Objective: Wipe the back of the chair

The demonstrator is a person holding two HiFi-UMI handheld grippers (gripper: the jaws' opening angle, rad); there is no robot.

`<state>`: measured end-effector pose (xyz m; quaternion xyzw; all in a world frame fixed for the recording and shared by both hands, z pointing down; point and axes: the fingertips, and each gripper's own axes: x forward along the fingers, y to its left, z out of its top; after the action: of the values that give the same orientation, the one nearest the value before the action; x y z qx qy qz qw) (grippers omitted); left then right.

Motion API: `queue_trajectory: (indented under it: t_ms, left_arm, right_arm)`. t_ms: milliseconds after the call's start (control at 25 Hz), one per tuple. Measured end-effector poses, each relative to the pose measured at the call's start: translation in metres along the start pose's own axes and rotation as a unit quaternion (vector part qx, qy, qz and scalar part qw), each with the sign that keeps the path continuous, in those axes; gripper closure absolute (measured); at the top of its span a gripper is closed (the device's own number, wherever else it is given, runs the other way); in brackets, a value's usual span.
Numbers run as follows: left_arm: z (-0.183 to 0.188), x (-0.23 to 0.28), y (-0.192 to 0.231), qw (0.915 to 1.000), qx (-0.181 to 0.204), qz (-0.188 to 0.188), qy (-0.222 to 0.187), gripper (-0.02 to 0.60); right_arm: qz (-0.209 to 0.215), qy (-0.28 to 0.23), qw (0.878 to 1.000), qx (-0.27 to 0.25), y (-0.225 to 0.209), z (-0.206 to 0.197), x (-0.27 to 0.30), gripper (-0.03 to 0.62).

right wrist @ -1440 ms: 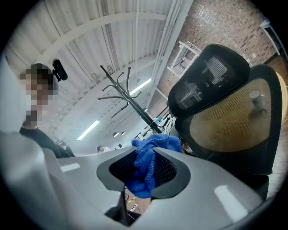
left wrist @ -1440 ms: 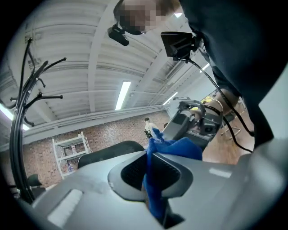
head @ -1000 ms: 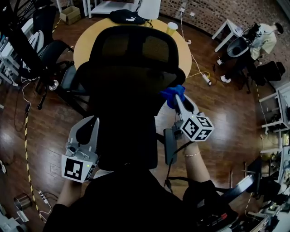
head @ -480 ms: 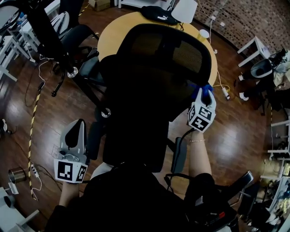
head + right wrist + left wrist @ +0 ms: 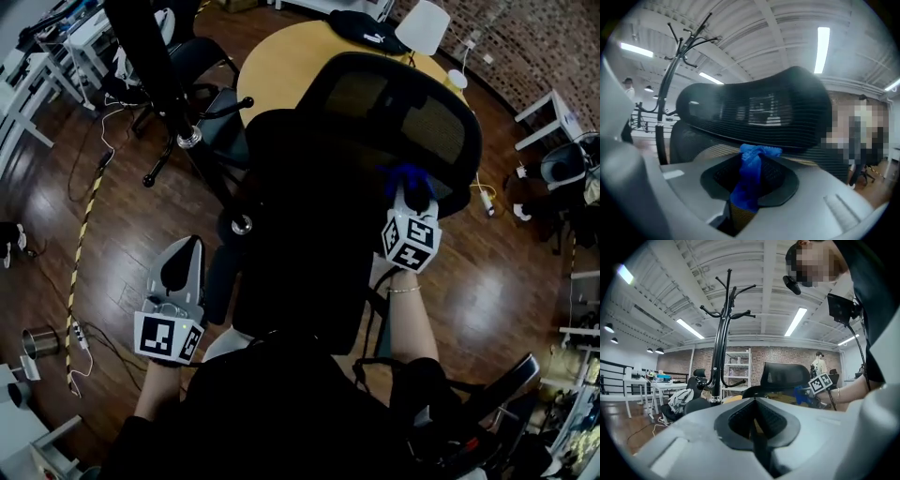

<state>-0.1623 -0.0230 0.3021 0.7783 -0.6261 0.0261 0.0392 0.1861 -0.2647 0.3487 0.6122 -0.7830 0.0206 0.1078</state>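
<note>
The right gripper [image 5: 410, 187] pinches a blue cloth [image 5: 410, 174] tight, so it can rub the chair. It is at two o'clock, right by the headrest [image 5: 375, 94]. The black chair back [image 5: 300, 234] fills the middle. The left gripper [image 5: 181, 258], at eight o'clock, is closed with nothing in it, probably just waiting.

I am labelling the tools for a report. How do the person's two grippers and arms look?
Both the left gripper and the right gripper have light grey bodies with dark pads, each bearing a cube of black-and-white square markers. The sleeves are black; a thin bracelet circles the right wrist.
</note>
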Motion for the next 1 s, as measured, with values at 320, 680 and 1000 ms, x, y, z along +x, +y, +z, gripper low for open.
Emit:
queue_trajectory:
  t_ms: [320,680,1000]
  left_arm:
    - [-0.048,0.035,-0.022,0.9981,-0.013,-0.047,0.037,0.574]
    - [-0.15,0.083,-0.035,0.9877,0.014,-0.111,0.11,0.574]
    - [-0.184,0.036,-0.021,0.9803,-0.029,-0.143,0.133,0.574]
  right_arm:
    - [0.14,-0.042,0.986,-0.078,0.184,0.029,0.028,0.497]
    - [0.096,-0.111,0.984,-0.099,0.295,0.054,0.051,0.496]
    - [0.242,-0.126,0.954,-0.121,0.388,0.048,0.026,0.496]
